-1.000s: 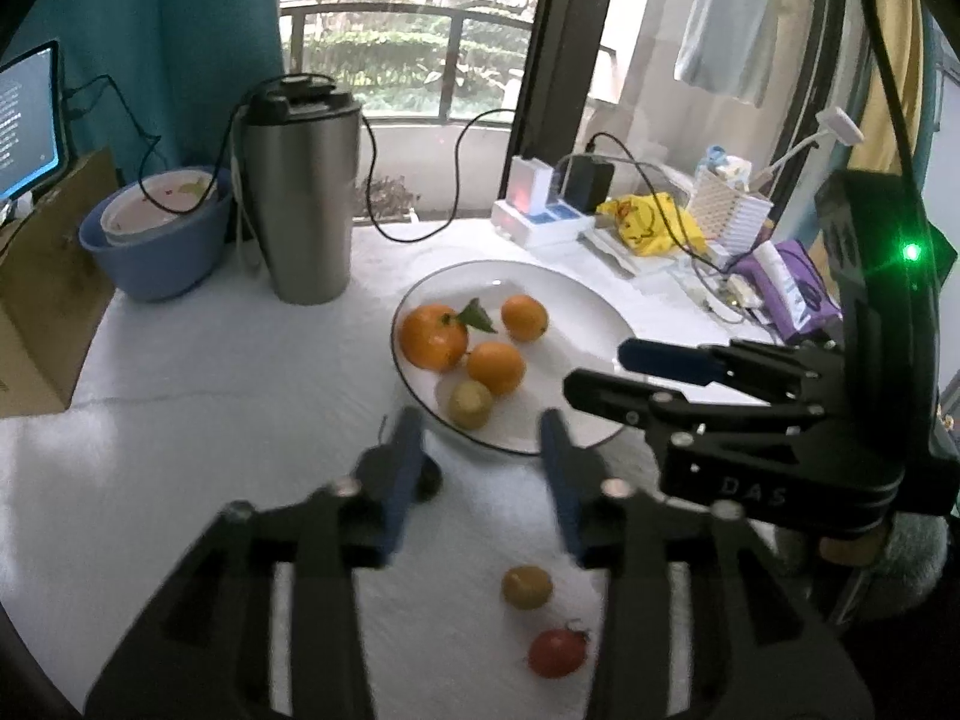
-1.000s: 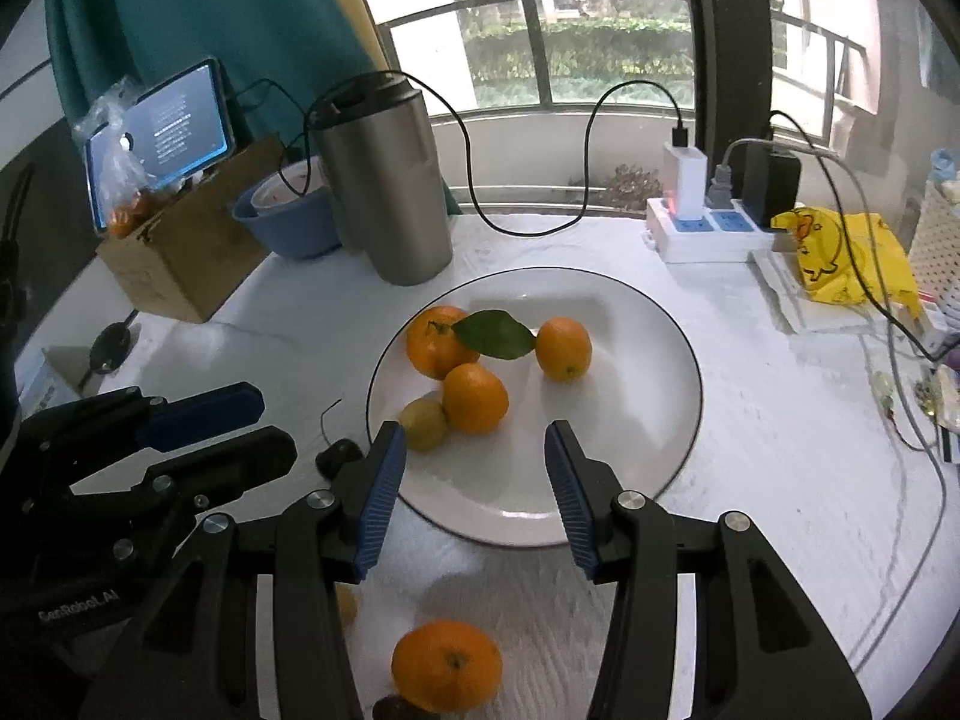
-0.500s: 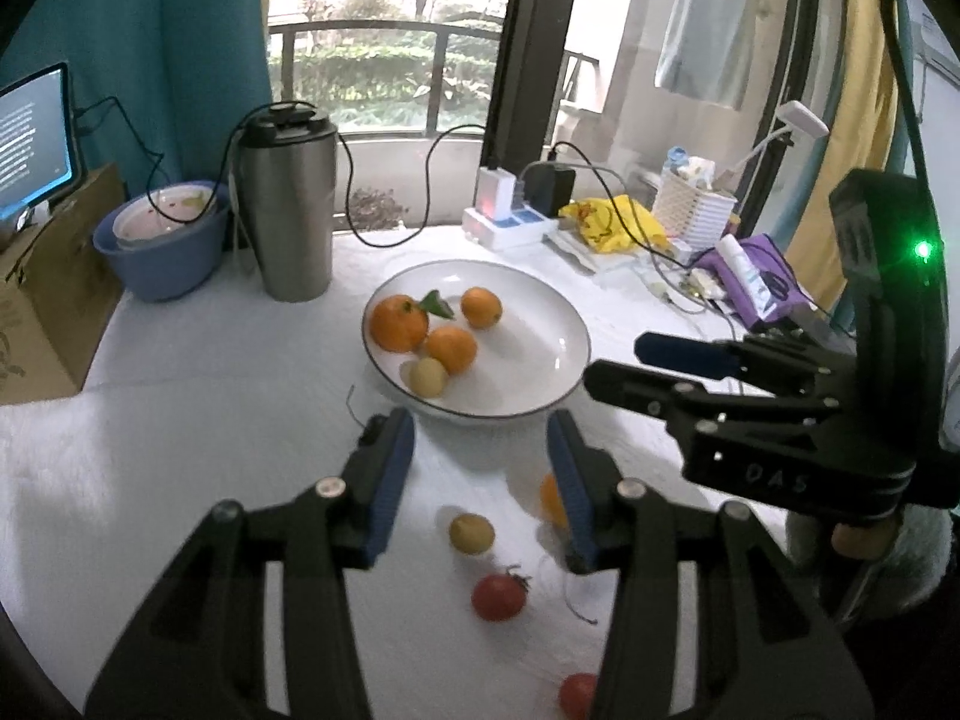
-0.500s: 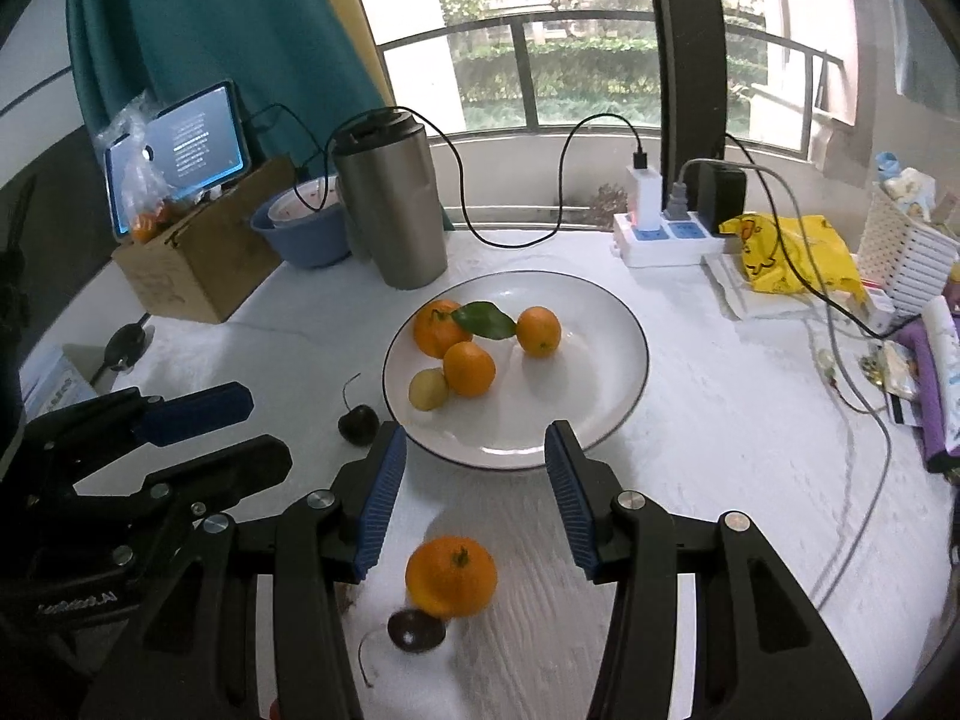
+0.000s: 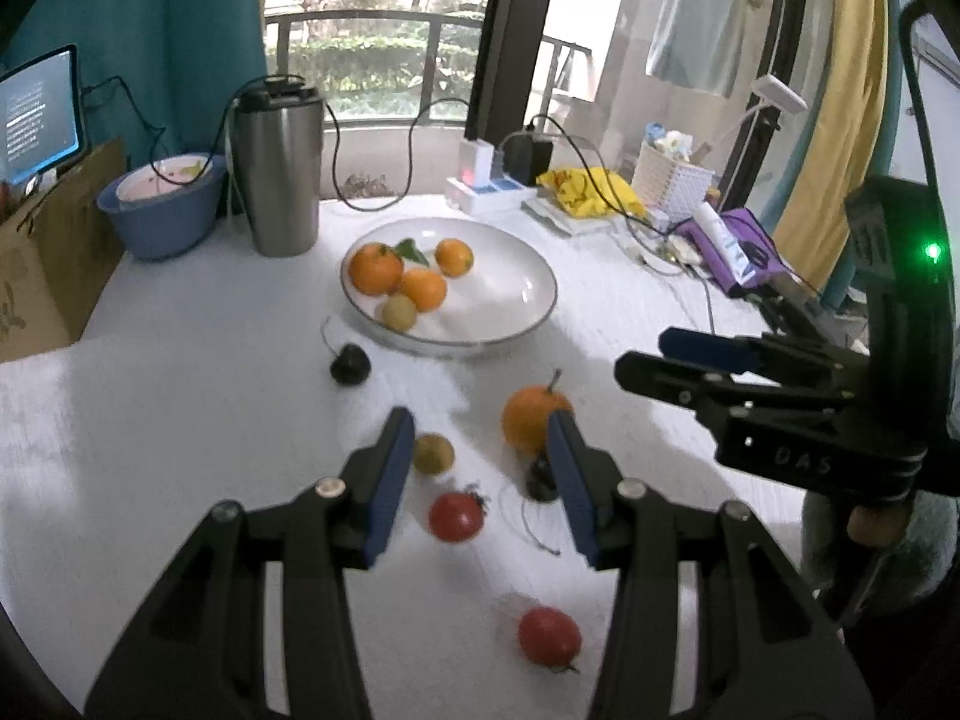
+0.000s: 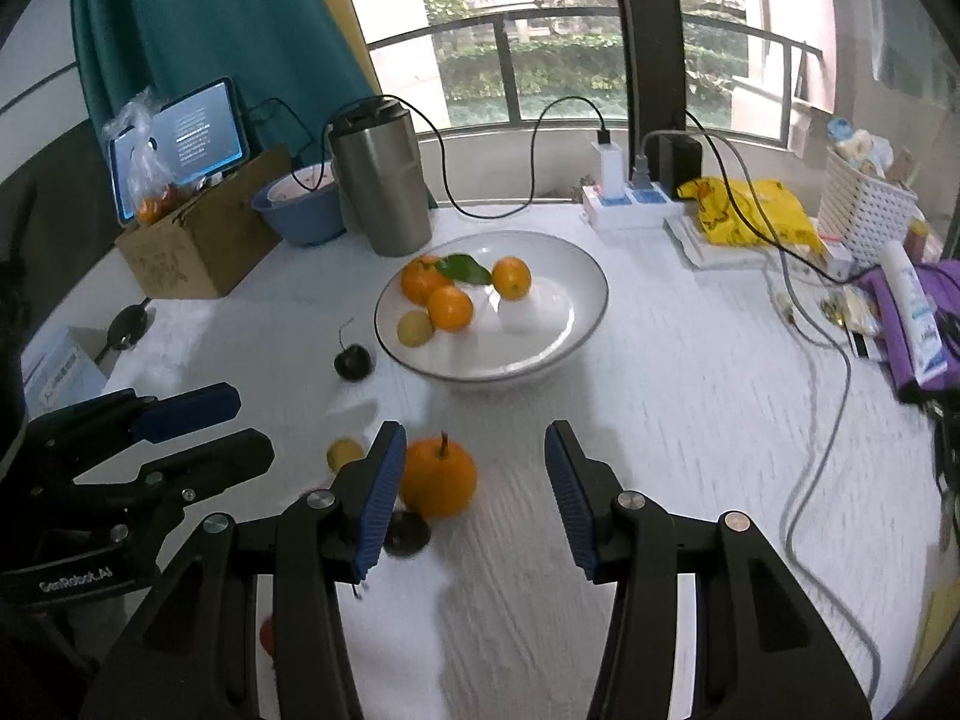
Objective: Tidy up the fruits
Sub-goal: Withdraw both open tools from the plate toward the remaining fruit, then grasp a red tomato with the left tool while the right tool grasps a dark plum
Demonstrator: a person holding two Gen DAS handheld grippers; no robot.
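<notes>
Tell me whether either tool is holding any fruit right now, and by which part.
Neither: the left tool and right tool both stand open with nothing gripped.

Two hand-held black grippers with blue finger pads point forward and downward. The left gripper (image 5: 480, 468) fills the lower part of its own view, its jaws parted with nothing between the pads – they grip nothing. The right gripper (image 6: 468, 480) is posed the same way, jaws parted and empty. Each appears in the other's view from the side: the right gripper at the right edge, the left gripper at the left edge, side by side.
</notes>
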